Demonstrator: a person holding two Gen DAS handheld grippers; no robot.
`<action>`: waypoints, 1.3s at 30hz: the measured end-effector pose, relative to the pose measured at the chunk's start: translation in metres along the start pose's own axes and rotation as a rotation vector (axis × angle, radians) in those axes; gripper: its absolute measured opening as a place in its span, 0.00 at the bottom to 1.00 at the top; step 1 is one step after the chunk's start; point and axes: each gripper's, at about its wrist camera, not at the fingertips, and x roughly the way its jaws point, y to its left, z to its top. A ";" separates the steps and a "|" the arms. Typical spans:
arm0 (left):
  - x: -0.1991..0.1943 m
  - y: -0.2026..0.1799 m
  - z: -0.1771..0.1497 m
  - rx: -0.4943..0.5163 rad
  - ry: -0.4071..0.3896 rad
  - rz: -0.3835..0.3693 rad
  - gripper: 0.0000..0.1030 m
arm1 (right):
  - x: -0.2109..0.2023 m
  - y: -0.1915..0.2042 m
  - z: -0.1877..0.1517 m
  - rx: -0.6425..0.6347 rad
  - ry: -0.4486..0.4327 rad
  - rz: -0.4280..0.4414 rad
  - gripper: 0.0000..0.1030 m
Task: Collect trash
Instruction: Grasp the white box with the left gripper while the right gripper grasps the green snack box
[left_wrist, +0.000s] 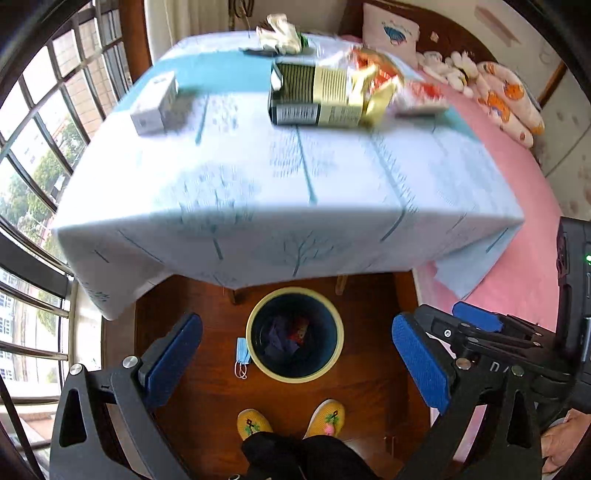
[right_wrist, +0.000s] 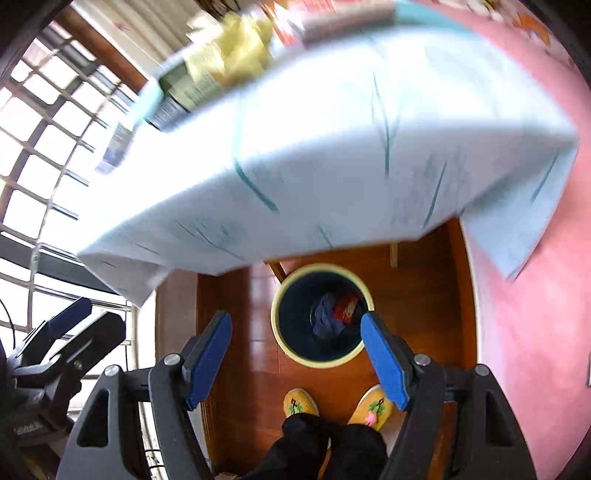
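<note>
Below, a bin stands on the wooden floor at the near edge of the worktop, with dark and red trash lying at its bottom. Both grippers point down toward it. On the left gripper the blue fingers stand wide with nothing between them; the right gripper also shows its fingers wide and empty. A face mask lies on the floor, touching the bin's left side. On the worktop sit a carton, a small box and wrappers.
</note>
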 end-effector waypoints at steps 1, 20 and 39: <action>-0.011 -0.002 0.004 -0.007 -0.012 -0.001 0.99 | -0.012 0.003 0.005 -0.017 -0.010 -0.003 0.71; -0.125 0.044 0.075 -0.244 -0.152 0.137 0.92 | -0.088 0.049 0.096 -0.149 -0.104 0.152 0.71; 0.020 0.184 0.226 -0.095 0.144 0.029 0.74 | 0.049 0.068 0.167 0.463 -0.069 0.118 0.60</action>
